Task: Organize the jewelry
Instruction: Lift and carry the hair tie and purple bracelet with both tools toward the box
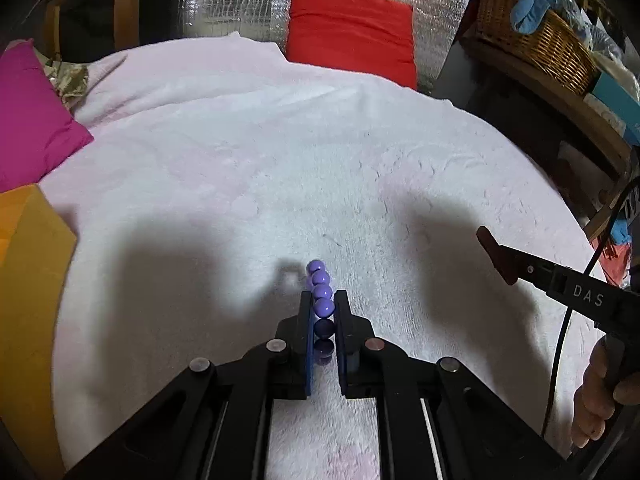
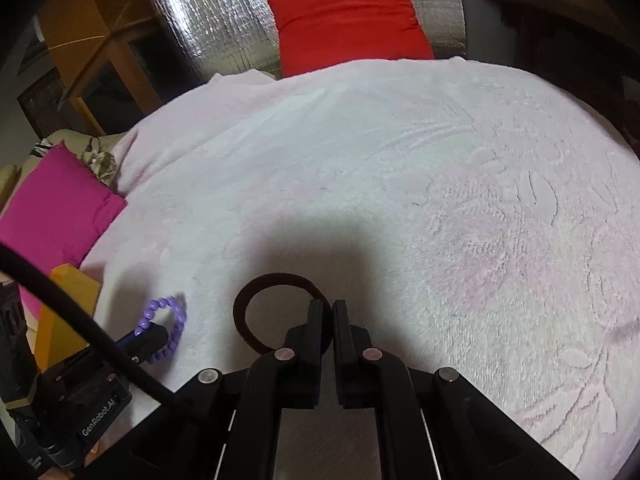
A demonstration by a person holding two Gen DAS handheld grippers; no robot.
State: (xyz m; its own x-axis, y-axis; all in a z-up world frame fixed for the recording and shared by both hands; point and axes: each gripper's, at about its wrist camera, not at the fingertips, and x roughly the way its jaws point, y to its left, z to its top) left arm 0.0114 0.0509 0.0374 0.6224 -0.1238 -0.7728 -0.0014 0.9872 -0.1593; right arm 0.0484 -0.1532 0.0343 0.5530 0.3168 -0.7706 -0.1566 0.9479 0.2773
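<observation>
My left gripper is shut on a purple bead bracelet, seen edge-on between the blue pads and held above the white blanket. In the right wrist view the bracelet shows as a ring held by the left gripper at lower left. My right gripper is shut on a dark brown elastic band, a loop sticking out to the left of the fingers. In the left wrist view the right gripper reaches in from the right edge.
A white fluffy blanket covers the surface. A magenta cushion and an orange box lie at left. A red cushion leans at the back. A wicker basket sits on a shelf at right.
</observation>
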